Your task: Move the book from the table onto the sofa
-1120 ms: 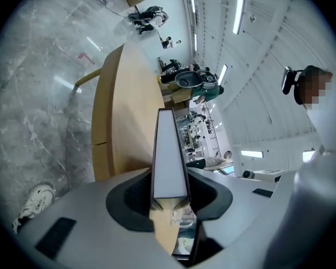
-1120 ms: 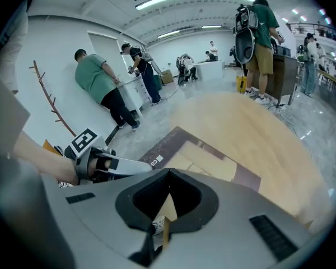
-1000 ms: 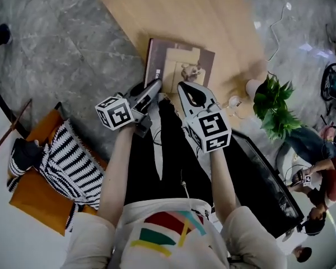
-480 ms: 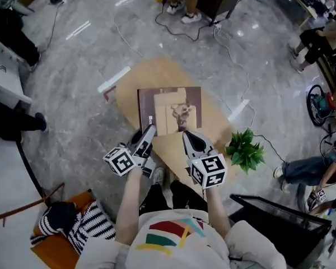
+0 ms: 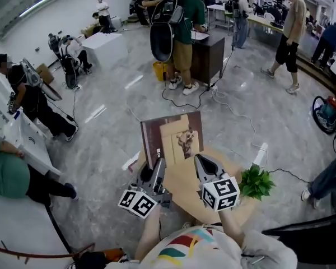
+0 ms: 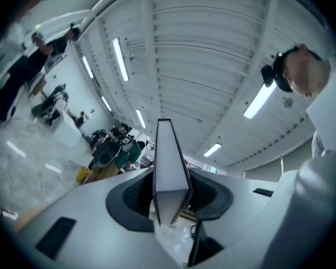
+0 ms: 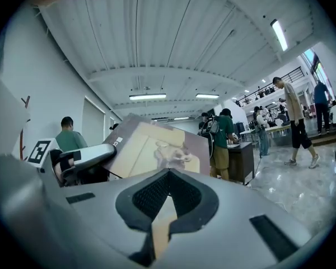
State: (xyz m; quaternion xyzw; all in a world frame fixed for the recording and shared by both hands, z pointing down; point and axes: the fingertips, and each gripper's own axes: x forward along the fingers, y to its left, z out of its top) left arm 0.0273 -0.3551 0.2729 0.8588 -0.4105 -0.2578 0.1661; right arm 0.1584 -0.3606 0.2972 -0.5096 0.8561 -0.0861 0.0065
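Item, nearest first: left gripper (image 5: 158,168) pinching the book (image 5: 172,139) by its lower left edge, jaws held part-way apart by the thickness of the block; right gripper (image 5: 201,162) with jaws pressed together at the tips, seemingly propping the lower right corner rather than clamping it. The book is no longer lying on the table (image 5: 182,188) as it was a second ago. It is now hanging clear above it, cover facing the wearer, so the lift is done and the carry to the sofa is beginning. The sofa itself is not clearly showing now. The left gripper view is giving the book (image 6: 169,161) edge-on between the jaws, which the head view cannot confirm. The right gripper view is showing the cover (image 7: 157,150) leaning beyond its closed tips. Farther off: a potted plant (image 5: 256,182) at the table's right edge, with people standing beyond.
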